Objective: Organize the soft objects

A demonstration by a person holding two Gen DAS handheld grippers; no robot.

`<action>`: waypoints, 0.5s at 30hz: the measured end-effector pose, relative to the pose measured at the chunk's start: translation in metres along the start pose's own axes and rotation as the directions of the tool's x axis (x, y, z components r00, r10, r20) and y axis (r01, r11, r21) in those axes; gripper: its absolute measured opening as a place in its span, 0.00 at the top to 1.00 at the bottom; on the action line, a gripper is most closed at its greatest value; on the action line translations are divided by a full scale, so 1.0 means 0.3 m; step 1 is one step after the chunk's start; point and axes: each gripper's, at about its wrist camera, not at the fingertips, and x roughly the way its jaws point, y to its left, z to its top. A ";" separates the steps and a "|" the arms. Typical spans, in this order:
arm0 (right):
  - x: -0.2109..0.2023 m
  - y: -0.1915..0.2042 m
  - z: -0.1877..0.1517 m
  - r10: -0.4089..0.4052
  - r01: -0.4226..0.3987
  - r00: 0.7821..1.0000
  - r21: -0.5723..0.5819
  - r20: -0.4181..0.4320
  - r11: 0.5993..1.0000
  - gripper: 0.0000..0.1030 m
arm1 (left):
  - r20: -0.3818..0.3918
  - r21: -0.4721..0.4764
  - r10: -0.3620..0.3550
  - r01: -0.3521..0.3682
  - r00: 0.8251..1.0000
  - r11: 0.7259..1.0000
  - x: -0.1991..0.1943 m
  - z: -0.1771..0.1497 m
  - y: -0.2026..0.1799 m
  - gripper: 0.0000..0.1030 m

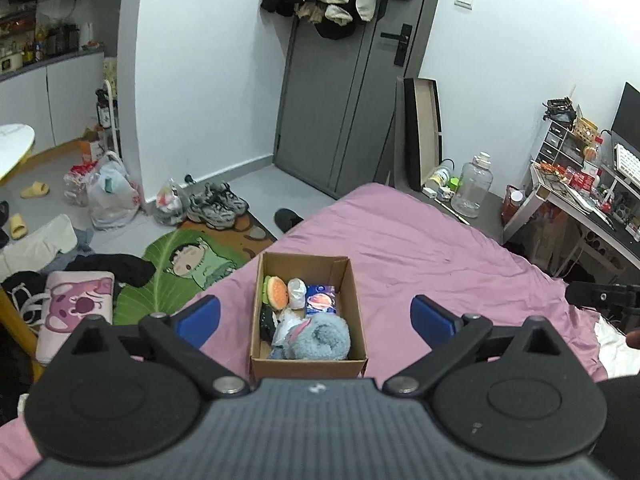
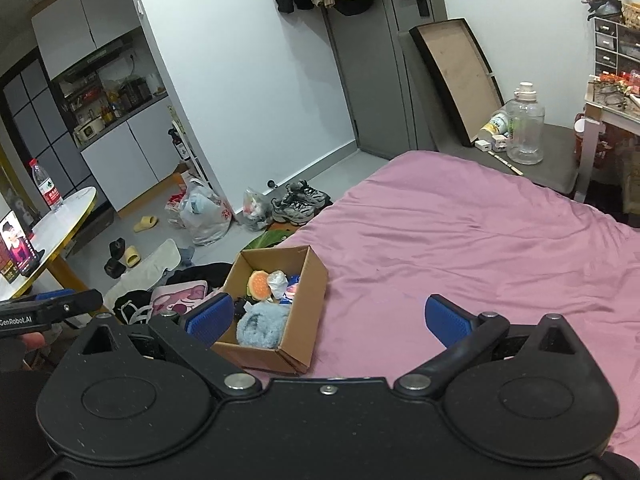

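Bed: pink sheet, wrinkled and bare around the box.
Cardboard box: open-topped, on the sheet near the bed's edge, packed with soft things.
Blue fuzzy bundle: in the box's near end — probably light and squashy; pinch its bulk.
Burger plush: far end, likely springy.
Left gripper: jaws wide apart, holding nothing.
Right gripper: likewise spread, nothing held.
Writing: "GenRobot.AI" on the left gripper's side.
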 end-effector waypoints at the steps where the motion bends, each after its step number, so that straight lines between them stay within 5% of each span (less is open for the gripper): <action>1: -0.007 0.003 -0.003 -0.005 0.005 1.000 -0.003 -0.003 1.000 0.00 | 0.000 0.003 0.008 -0.008 1.000 1.000 -0.006 -0.003 -0.007 0.02; 15: -0.069 0.022 -0.064 -0.031 0.030 0.999 -0.021 -0.025 0.999 0.00 | -0.008 -0.014 0.000 0.000 1.000 1.000 -0.056 -0.092 -0.069 0.00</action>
